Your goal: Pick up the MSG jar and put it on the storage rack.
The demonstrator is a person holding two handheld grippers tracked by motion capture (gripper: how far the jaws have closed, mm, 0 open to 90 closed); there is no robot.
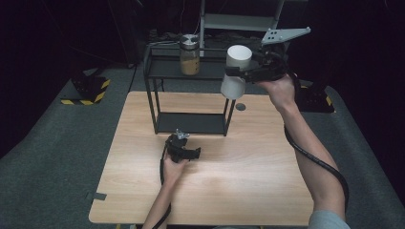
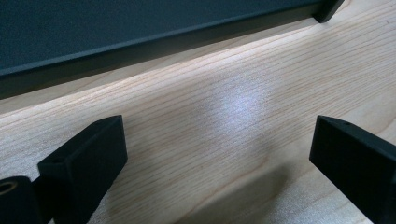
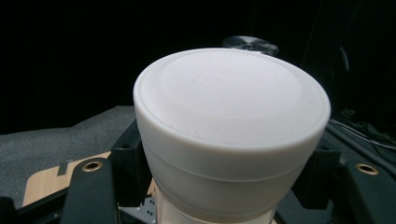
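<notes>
A white lidded container (image 1: 236, 71) hangs in the air at the right end of the black two-tier rack (image 1: 162, 71), level with its top shelf. My right gripper (image 1: 239, 72) is shut on it from the right, jaws on either side of the body. In the right gripper view the container's white lid (image 3: 231, 100) sits close before the camera, with black jaws flanking it below. A glass jar with a metal lid and yellowish contents (image 1: 189, 54) stands on the rack's top shelf. My left gripper (image 1: 191, 155) rests low on the wooden table (image 1: 239, 181) in front of the rack, jaws open over bare wood (image 2: 219, 140).
The rack's lower shelf (image 2: 116, 32) lies just beyond the left gripper. A dark round hole (image 1: 240, 107) marks the table behind the rack's right leg. Grey carpet surrounds the table, and a metal frame (image 1: 239, 21) stands behind the rack.
</notes>
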